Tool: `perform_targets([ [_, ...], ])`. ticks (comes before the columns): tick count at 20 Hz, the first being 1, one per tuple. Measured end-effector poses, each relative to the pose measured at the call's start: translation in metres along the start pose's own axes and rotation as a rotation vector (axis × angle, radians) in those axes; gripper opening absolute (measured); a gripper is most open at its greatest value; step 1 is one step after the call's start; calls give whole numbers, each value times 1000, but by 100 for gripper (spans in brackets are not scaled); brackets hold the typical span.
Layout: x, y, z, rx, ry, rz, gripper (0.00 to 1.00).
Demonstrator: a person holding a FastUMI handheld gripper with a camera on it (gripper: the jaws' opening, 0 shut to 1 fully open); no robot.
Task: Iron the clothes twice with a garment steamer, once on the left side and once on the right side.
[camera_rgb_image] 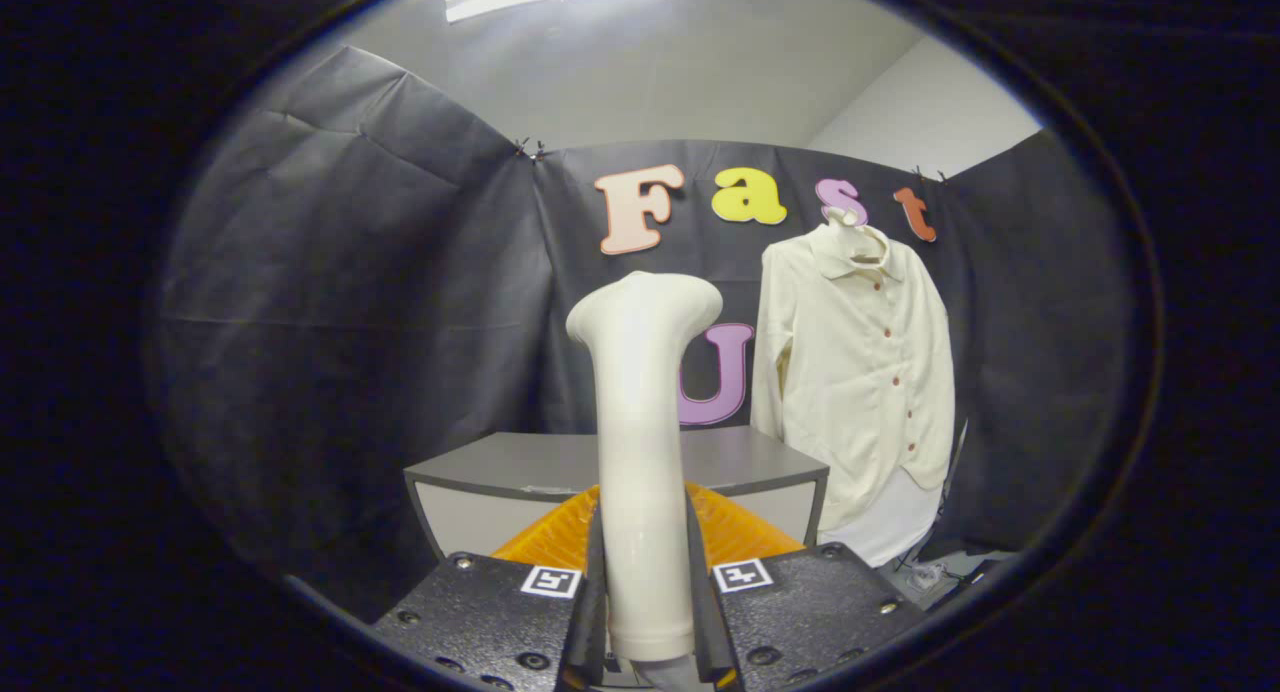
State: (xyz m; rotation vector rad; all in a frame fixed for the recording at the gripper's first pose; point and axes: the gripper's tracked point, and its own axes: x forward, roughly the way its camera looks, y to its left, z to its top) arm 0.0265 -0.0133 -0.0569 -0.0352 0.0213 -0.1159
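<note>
The gripper [648,612] pinches the steamer [642,442] by its handle, both fingers pressing it, head upright. The shirt [860,372] hangs beyond, off to the right (well apart from the head). Best to bring the head flat against one side first.

The gripper camera is riding low behind the jaws, facing forward; steamer [645,442] looming close; tabletop [520,464] near; shirt [860,372] farther beyond.
</note>
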Motion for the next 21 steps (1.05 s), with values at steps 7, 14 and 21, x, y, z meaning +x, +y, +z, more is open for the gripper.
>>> perform_targets([
  [7,-7,8,12,14,5,-9,34],
  [14,-8,-3,10,-1,5,-27,34],
  [21,-5,-3,0,4,21,-20,34],
])
